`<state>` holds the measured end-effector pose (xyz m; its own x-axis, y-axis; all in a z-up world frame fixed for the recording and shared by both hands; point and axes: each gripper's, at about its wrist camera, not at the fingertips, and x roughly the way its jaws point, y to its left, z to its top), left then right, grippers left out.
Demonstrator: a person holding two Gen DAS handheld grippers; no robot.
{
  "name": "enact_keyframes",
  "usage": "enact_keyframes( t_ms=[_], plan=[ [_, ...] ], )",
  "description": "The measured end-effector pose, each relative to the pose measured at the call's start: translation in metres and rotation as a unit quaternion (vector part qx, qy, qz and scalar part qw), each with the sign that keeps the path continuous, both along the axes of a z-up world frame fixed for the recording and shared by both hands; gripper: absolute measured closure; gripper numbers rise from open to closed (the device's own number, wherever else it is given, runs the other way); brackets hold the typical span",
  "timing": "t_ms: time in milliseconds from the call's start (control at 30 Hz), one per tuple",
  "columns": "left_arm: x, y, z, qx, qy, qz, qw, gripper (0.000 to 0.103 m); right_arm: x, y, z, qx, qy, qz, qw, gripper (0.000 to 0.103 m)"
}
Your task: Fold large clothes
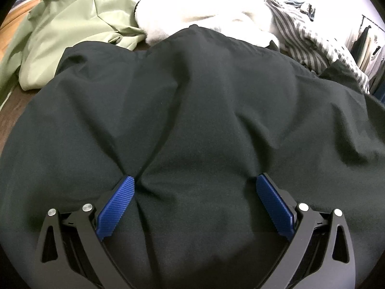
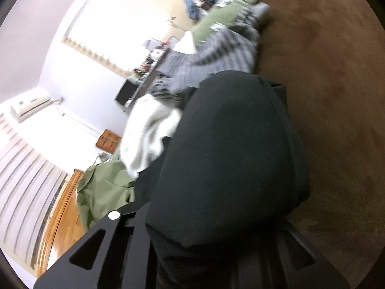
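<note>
A large black garment [image 1: 192,110] lies spread over the brown table and fills most of the left wrist view. My left gripper [image 1: 195,183] is open, its blue pads [image 1: 115,207] pressing down on the cloth, which bunches into a crease at the left pad. In the right wrist view the same black garment [image 2: 228,156] drapes in a folded bulge over my right gripper [image 2: 216,252] and hides its fingertips. Only the black finger frames show at the bottom, with cloth between them.
A green jacket [image 1: 72,29], a white fleece garment [image 1: 192,14] and a striped shirt [image 1: 312,45] lie piled behind the black one. The bare brown table top [image 2: 336,96] shows at the right of the right wrist view. A wooden floor [image 2: 62,216] lies beyond the table.
</note>
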<state>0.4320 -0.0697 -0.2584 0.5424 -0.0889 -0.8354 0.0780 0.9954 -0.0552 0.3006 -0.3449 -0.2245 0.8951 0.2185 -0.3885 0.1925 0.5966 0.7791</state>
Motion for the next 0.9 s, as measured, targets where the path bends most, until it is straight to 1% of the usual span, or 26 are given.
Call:
enact_keyframes(
  t_ms=[100, 200, 300, 367, 500, 600, 700, 800, 900],
  plan=[
    [-0.001, 0.000, 0.000, -0.001, 0.000, 0.001, 1.0000, 0.005, 0.003, 0.019, 0.028, -0.017, -0.022, 0.021, 0.999, 0.089],
    [0.000, 0.000, 0.000, -0.002, 0.001, 0.001, 1.0000, 0.005, 0.011, 0.045, 0.058, -0.051, -0.042, 0.052, 0.996, 0.089],
    [-0.001, 0.001, 0.000, -0.001, 0.001, 0.003, 1.0000, 0.005, 0.019, 0.079, 0.082, -0.084, -0.057, 0.089, 0.991, 0.089],
    [-0.002, 0.001, 0.000, 0.000, 0.000, 0.004, 1.0000, 0.005, 0.027, 0.102, 0.092, -0.104, -0.062, 0.114, 0.986, 0.089],
    [-0.002, 0.002, 0.000, 0.002, 0.003, 0.005, 1.0000, 0.005, 0.043, 0.148, 0.104, -0.133, -0.063, 0.164, 0.976, 0.088],
    [-0.003, 0.005, 0.001, 0.003, 0.006, 0.004, 1.0000, 0.005, 0.050, 0.169, 0.104, -0.149, -0.060, 0.185, 0.969, 0.088],
    [-0.003, 0.005, 0.005, 0.014, 0.019, 0.001, 0.9997, 0.005, 0.053, 0.171, 0.104, -0.155, -0.059, 0.184, 0.969, 0.089],
    [-0.005, 0.010, 0.016, 0.030, 0.029, -0.011, 0.9991, 0.007, 0.056, 0.168, 0.103, -0.140, -0.057, 0.177, 0.973, 0.089],
    [-0.017, 0.030, 0.036, 0.056, 0.007, -0.023, 0.9981, 0.007, 0.058, 0.178, 0.107, -0.144, -0.056, 0.181, 0.971, 0.089]
  ],
)
